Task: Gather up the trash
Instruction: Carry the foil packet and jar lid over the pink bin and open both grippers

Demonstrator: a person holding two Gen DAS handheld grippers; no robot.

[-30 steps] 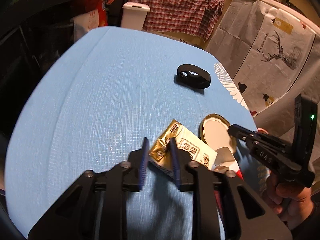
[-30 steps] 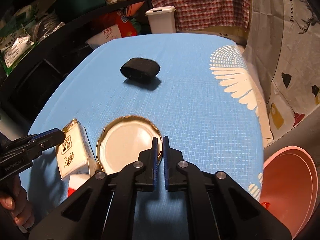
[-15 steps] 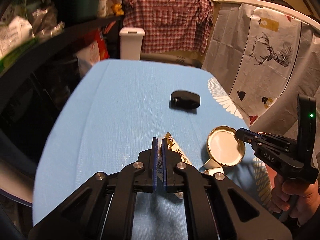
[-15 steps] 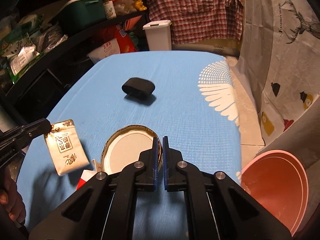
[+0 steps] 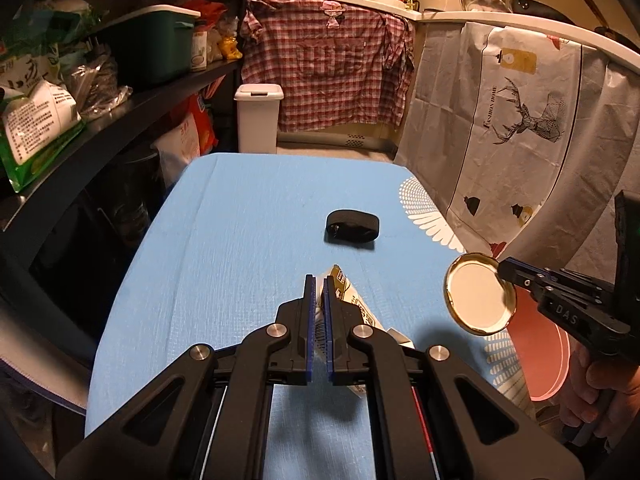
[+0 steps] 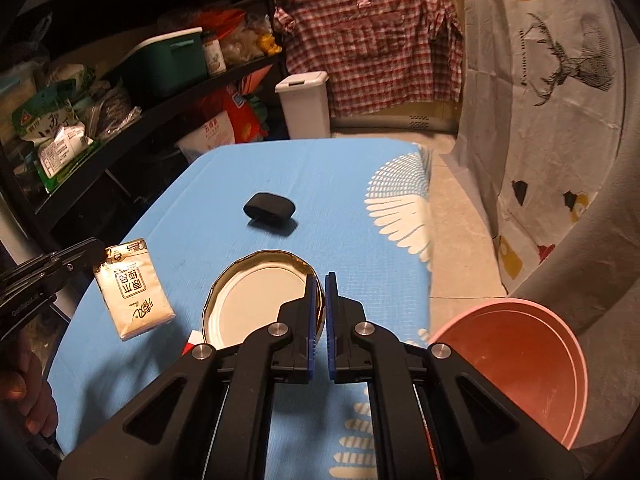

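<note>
The left gripper [image 5: 319, 280] pinches a white packet [image 6: 134, 294] – the right gripper [image 6: 320, 278] clamps a gold-rimmed lid [image 6: 260, 296] above the blue table [image 5: 240, 240].

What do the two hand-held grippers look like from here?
Both are black scissor-linkage frames with silver pivot bolts and ribbed blue pads. The left hand-held gripper shows white lettering in the right wrist view. The right hand-held gripper reads "DAS" and has a green light behind. No sleeves visible.
</note>
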